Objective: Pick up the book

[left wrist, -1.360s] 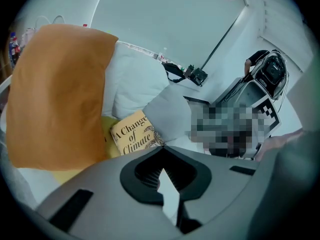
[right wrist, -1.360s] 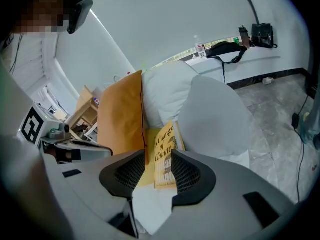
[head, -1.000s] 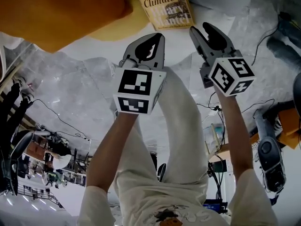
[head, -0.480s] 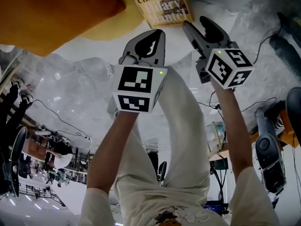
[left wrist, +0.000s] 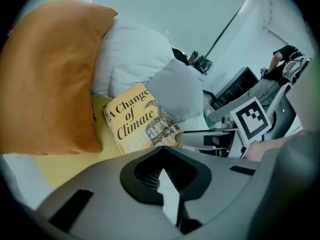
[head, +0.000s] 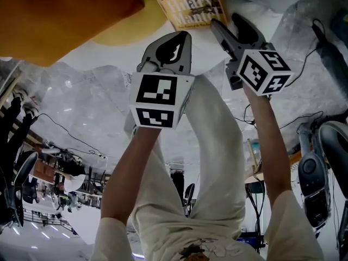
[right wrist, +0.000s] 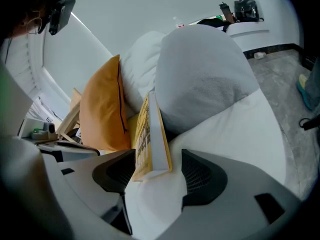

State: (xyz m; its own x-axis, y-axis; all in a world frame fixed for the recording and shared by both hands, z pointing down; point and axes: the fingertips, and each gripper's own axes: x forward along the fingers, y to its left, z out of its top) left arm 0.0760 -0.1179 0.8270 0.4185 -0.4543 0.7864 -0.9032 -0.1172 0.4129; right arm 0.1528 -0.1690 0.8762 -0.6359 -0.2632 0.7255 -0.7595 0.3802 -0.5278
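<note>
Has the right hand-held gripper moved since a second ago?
Yes: the right hand-held gripper closed in on the book; its jaws, just opening, now straddle the book's edge without pressing.

Your book (head: 190,4) shows a smooth paper jacket (faintly glossy); the orange pillow (head: 60,15) and grey pillow (right wrist: 200,79) are matt cloth; the right gripper (right wrist: 157,173) is matt plastic.
</note>
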